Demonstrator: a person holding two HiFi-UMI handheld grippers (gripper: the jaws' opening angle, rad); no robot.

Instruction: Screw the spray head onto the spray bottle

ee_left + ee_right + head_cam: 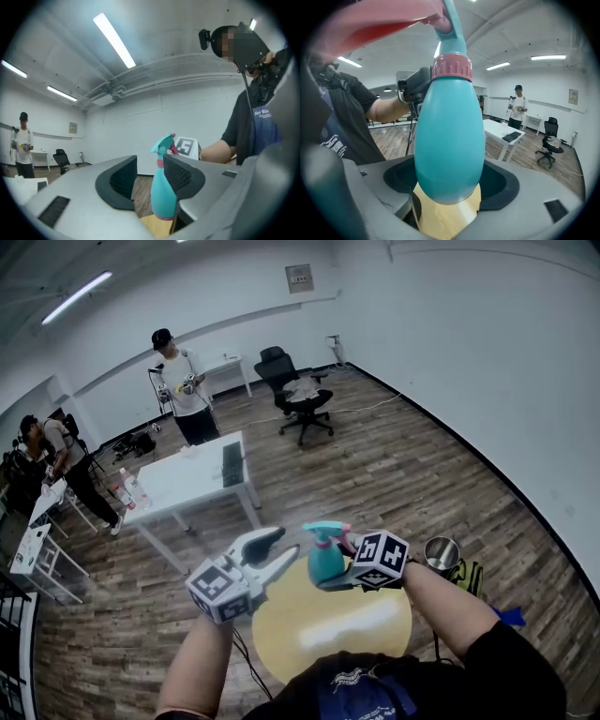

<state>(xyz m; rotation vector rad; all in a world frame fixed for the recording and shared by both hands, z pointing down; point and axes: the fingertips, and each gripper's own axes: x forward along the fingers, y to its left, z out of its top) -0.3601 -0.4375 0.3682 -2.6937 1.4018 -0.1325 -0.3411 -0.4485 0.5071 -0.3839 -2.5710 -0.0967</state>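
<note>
1. Right gripper [448, 186]: jaws set wide and clamped on the belly of the spray bottle [325, 562], holding it upright, clear of the round wooden table [370, 626] below.
2. Spray bottle: teal, egg-shaped body. The spray head [325, 530] sits on its neck, with a pink collar [451, 67] and a pink trigger.
3. Left gripper [284, 546]: jaws apart, gripping nothing, with the tips just beside the bottle's upper part, on its left.
4. Metal cup [442, 553]: past the round table's right edge.
5. Background: white table [183, 486] carrying a keyboard [232, 463]; black office chair [300, 390]; standing person [185, 385].
</note>
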